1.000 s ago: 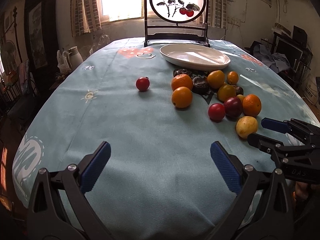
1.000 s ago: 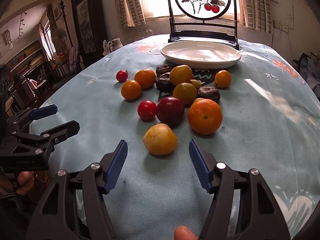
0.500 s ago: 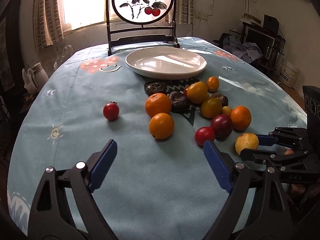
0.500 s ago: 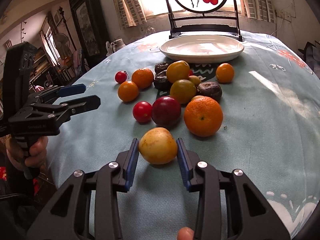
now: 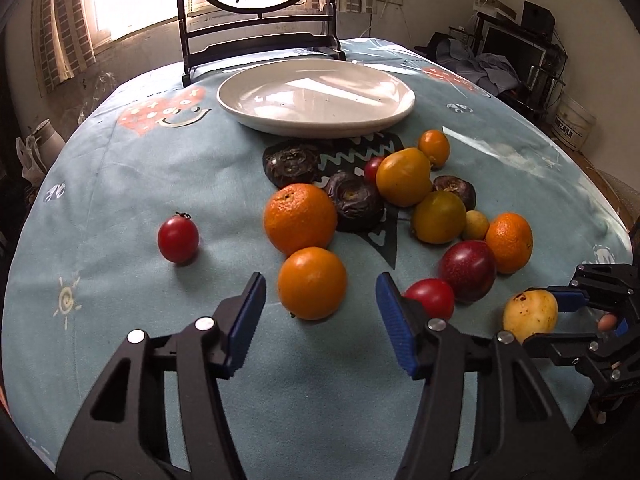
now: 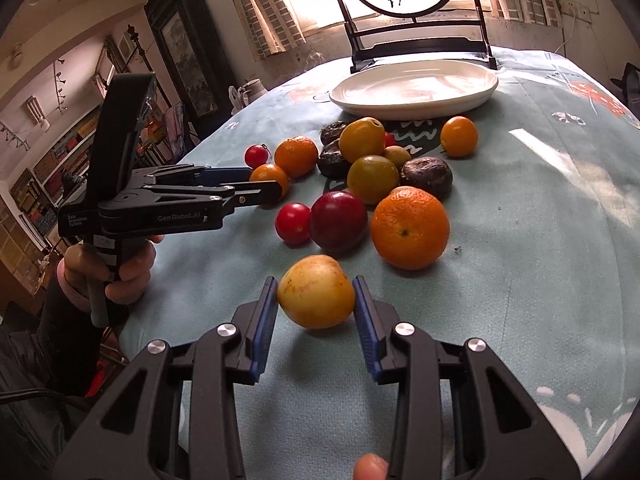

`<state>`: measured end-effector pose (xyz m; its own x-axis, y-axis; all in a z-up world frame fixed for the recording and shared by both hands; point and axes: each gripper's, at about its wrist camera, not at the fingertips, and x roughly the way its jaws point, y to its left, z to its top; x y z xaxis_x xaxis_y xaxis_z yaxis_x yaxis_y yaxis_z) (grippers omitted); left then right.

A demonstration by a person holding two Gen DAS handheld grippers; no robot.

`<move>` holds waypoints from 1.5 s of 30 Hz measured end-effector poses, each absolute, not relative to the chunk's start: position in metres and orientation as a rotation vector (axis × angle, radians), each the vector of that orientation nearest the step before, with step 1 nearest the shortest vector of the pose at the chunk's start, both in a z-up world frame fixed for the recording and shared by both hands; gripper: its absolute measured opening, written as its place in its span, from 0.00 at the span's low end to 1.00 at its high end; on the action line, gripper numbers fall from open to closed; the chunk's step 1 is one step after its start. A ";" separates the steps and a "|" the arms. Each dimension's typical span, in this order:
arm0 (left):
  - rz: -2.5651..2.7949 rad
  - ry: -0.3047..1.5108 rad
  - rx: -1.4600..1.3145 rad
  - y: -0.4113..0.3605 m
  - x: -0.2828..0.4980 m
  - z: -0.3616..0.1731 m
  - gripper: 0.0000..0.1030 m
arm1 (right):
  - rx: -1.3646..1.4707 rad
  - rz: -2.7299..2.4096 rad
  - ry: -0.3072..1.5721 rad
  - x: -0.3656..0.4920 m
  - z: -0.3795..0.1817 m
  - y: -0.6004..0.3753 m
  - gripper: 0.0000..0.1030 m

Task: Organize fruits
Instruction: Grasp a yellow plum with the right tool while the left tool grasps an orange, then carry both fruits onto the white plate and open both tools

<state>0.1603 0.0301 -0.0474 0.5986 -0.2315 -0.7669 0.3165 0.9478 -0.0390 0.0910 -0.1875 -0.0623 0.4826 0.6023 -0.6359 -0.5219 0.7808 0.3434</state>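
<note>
Right hand-held gripper [image 6: 316,312] is clamped on the smooth yellow fruit [image 6: 316,297], ribbed blue pads [image 6: 266,322] pressed against both sides; the fruit sits low at the near edge of the pile, and I can't tell if it's touching the cloth. Left hand-held gripper [image 5: 318,316] is spread wide, with a dimpled round orange [image 5: 312,282] just ahead of its tips, not touching either pad. Everything's on a desk covered in a soft teal tablecloth [image 5: 132,184] with cartoon prints. The rest of the pile: a bigger pebbly orange [image 5: 300,218], glossy red tomato [image 5: 430,297], dark red plum [image 5: 467,271], wrinkly dark brown fruits [image 5: 354,201], and a lone cherry tomato [image 5: 178,239] off to the left. A shallow oval white ceramic plate [image 5: 316,98] sits behind them, bare and shiny.
</note>
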 end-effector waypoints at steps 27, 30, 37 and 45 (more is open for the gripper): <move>-0.351 0.843 0.037 0.004 0.306 0.006 0.37 | 0.057 0.481 0.753 0.310 -0.019 -0.179 0.37; -0.318 0.896 0.051 -0.001 0.336 -0.009 0.37 | 0.030 0.477 0.791 0.329 -0.030 -0.172 0.37; -0.289 0.980 0.053 0.001 0.367 -0.036 0.37 | -0.025 0.476 0.847 0.345 -0.045 -0.162 0.37; -0.259 0.941 0.065 0.003 0.360 -0.028 0.68 | -0.029 0.480 0.844 0.342 -0.040 -0.163 0.52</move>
